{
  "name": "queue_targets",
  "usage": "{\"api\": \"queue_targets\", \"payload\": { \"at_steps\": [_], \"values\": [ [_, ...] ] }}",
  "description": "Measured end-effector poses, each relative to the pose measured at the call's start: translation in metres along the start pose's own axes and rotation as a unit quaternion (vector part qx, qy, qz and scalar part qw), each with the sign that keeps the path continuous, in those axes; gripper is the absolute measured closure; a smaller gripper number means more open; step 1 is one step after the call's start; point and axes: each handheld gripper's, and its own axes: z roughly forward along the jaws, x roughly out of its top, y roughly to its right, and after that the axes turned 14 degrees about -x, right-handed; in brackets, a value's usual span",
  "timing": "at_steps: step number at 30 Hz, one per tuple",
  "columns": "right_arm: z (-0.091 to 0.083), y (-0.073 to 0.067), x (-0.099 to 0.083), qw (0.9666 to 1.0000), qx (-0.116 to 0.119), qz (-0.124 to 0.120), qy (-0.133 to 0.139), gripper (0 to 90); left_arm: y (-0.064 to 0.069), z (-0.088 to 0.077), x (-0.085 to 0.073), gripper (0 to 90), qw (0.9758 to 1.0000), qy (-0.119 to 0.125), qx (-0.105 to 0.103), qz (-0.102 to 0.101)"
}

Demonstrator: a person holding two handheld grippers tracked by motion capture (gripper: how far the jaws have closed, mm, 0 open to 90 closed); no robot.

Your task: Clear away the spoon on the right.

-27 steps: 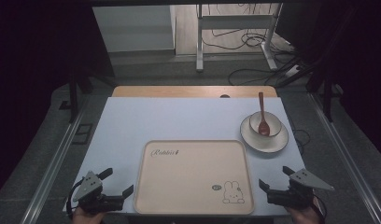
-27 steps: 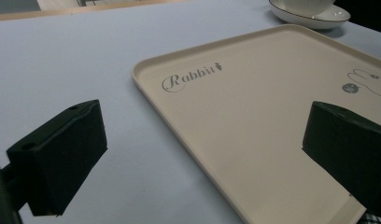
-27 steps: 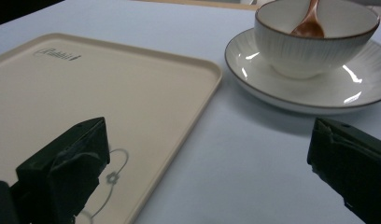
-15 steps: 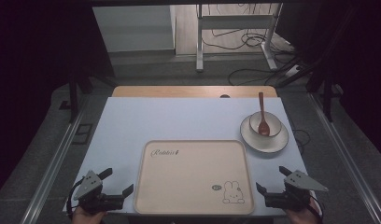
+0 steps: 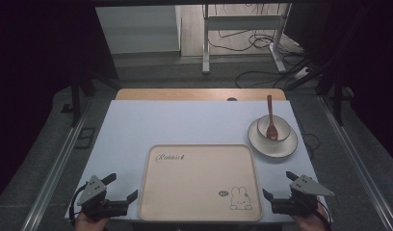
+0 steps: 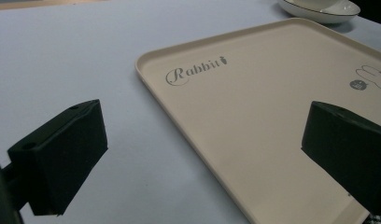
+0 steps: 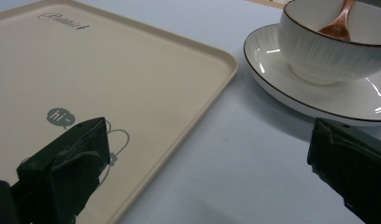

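Hovering at the near table edge, both claws flank the beige tray (image 5: pixel 199 180), jaws spread wide, holding nothing. Left gripper (image 5: pixel 118 192) sits just beside the tray's near-left corner; right gripper (image 5: pixel 279 190) just beside the near-right corner. In the left gripper view the tray rim (image 6: pixel 188 116) runs between the jaws, one jaw over the bare table (image 6: pixel 62 56), the other over the tray. The right gripper view shows the same, rim (image 7: pixel 179 135) between jaws. Risk, as I judge it: the rim is thin and low, so jaws may close above it and slip off. An uneven lift would tilt the tray. The right claw could also clip the plate (image 5: pixel 273 144) holding the bowl (image 5: pixel 273 127) and spoon (image 5: pixel 270 118), near the tray's far-right corner.
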Motion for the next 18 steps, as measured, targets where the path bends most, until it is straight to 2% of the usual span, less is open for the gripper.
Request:
{"api": "queue_targets", "payload": {
  "at_steps": [7, 18],
  "values": [
    [-0.0004, 0.0008, 0.0021, 0.9999, -0.005, 0.003, 0.010, 0.0, 0.0001, 0.0001, 0.0000, 0.0, 1.0000, -0.001, 0.001, 0.001],
    [0.0046, 0.0011, 0.0065, 0.9999, -0.005, 0.004, 0.009, 0.0, 0.0002, 0.0004, 0.0001, 0.1, 1.0000, -0.002, 0.001, 0.001]
  ]
}}
